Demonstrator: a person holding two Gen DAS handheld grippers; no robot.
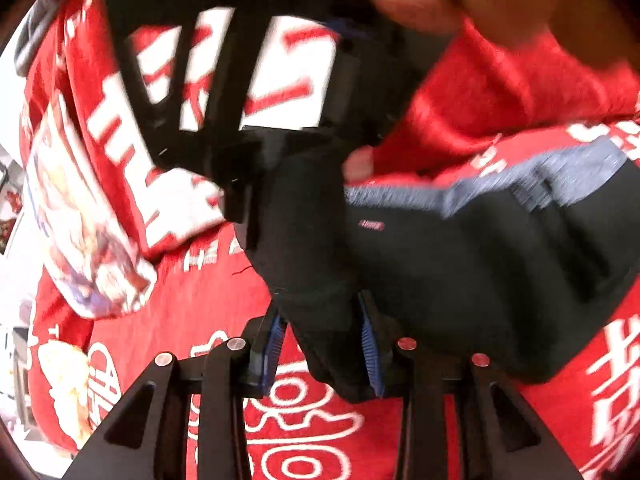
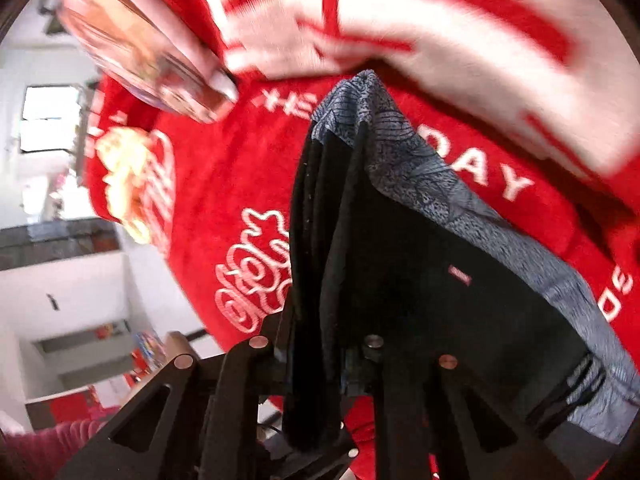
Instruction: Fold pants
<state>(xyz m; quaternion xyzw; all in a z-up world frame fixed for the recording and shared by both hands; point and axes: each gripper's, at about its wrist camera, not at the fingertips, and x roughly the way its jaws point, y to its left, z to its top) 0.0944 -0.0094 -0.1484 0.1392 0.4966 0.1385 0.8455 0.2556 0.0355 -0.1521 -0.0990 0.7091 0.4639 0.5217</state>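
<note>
Left gripper (image 1: 324, 336) clamps black pants (image 1: 460, 280) | right gripper (image 2: 320, 364) clamps pants too

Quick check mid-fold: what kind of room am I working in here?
Probably a home, perhaps a bedroom or living room. The pants hang over a red printed blanket, with a bright window and white walls behind.

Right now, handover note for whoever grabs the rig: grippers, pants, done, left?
Left gripper: shut on a bunch of the pants.
Right gripper: shut on a gathered edge of the pants, near the grey waistband.
Pants: black, held up between both grippers over the red blanket, hanging bunched, not flat.
Done: both ends gripped and lifted.
Left: lay them flat on the blanket and make the folds; none is visible yet. Frames are blurred, so check both grips first.
</note>
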